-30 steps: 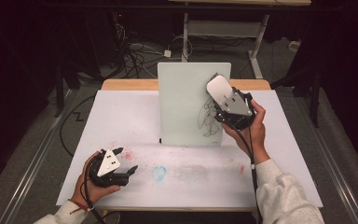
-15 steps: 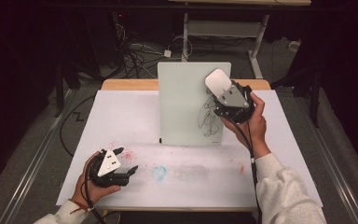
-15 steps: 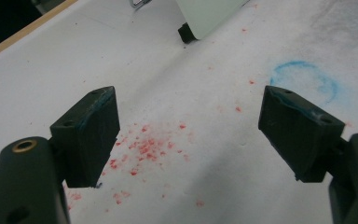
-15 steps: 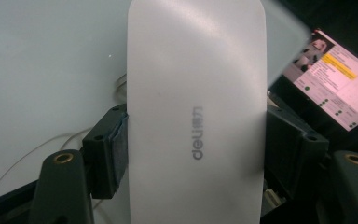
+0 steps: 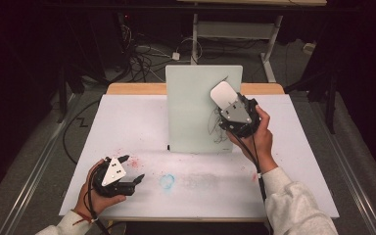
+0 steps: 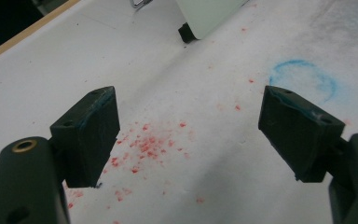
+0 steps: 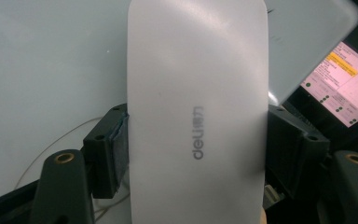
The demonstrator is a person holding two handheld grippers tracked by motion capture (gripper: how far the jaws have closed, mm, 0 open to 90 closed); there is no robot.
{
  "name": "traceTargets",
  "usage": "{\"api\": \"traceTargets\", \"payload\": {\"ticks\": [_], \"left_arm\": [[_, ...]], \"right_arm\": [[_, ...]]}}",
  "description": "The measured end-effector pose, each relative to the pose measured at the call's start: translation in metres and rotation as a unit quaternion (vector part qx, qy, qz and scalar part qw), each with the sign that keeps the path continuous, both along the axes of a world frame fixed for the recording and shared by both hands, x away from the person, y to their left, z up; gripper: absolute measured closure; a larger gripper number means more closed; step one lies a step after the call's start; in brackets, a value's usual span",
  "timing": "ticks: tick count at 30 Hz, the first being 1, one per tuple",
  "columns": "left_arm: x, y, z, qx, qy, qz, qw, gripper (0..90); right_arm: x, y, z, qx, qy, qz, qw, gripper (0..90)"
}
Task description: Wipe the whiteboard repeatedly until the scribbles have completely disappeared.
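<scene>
- We see the right gripper (image 5: 227,105) pinching the eraser (image 5: 222,93) by its long sides, held against the upper right of the whiteboard (image 5: 191,107).
- Scribbles (image 5: 215,128) sit on the whiteboard just below the eraser.
- Our left gripper (image 5: 129,169) rests spread on the table (image 5: 127,117), well in front of the whiteboard, nothing between its jaws.

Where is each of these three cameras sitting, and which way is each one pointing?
High view: above the person's side of the table, looking forward and down; both forearms, left gripper and right gripper show.
Left gripper view: on the left gripper, looking along its open jaws at red specks and a blue ring.
Right gripper view: on the right gripper, facing the upright whiteboard; its jaws clamp a white eraser.
The whiteboard's foot corner appears in the high and left gripper views.
</scene>
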State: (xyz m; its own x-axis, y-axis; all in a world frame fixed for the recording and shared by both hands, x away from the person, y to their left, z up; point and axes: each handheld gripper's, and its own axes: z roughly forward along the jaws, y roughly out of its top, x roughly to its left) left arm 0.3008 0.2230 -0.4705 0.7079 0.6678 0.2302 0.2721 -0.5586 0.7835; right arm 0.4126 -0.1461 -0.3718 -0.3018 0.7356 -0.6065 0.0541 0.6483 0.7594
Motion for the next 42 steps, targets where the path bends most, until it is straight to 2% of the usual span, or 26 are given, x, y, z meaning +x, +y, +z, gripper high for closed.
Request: {"api": "traceTargets", "payload": {"ticks": [4,7,9,17,23,30,33,36,38,42], "left_arm": [[0.0,-0.002,0.0,0.001,0.0,-0.001,1.0,20.0],[0.001,-0.002,0.0,0.001,0.0,-0.002,1.0,20.0],[0.001,-0.001,0.0,0.001,0.0,-0.002,1.0,20.0],[0.0,0.0,0.0,-0.004,0.001,-0.001,1.0,20.0],[-0.001,0.001,0.0,-0.001,0.002,0.0,1.0,19.9],[0.0,0.0,0.0,-0.001,0.002,0.0,1.0,19.9],[0.0,-0.001,-0.001,0.0,0.003,-0.001,1.0,19.9],[0.001,-0.001,-0.001,0.0,0.004,-0.003,1.0,19.8],[0.001,-0.001,-0.001,-0.001,0.004,-0.003,1.0,19.7],[0.001,0.0,-0.001,-0.004,0.004,-0.002,1.0,19.7]], "right_arm": [[-0.002,0.0,-0.003,0.01,0.01,0.002,0.9999,31.2],[0.0,-0.001,0.0,0.033,0.017,0.006,0.9993,31.2],[0.002,-0.001,0.003,0.041,0.017,0.006,0.999,31.2],[0.009,0.001,0.02,0.1,0.011,-0.007,0.9949,31.2],[0.007,0.003,0.013,0.099,0.001,-0.019,0.9949,31.2],[-0.003,0.01,-0.013,0.1,0.005,-0.031,0.9945,31.2],[-0.005,0.011,-0.019,0.093,0.006,-0.032,0.9951,31.2],[-0.002,0.01,-0.013,0.092,0.014,-0.029,0.9952,31.2],[0.002,0.008,-0.006,0.089,0.007,-0.034,0.9954,31.2],[0.011,0.003,0.015,0.103,-0.004,-0.042,0.9938,31.2]]}}
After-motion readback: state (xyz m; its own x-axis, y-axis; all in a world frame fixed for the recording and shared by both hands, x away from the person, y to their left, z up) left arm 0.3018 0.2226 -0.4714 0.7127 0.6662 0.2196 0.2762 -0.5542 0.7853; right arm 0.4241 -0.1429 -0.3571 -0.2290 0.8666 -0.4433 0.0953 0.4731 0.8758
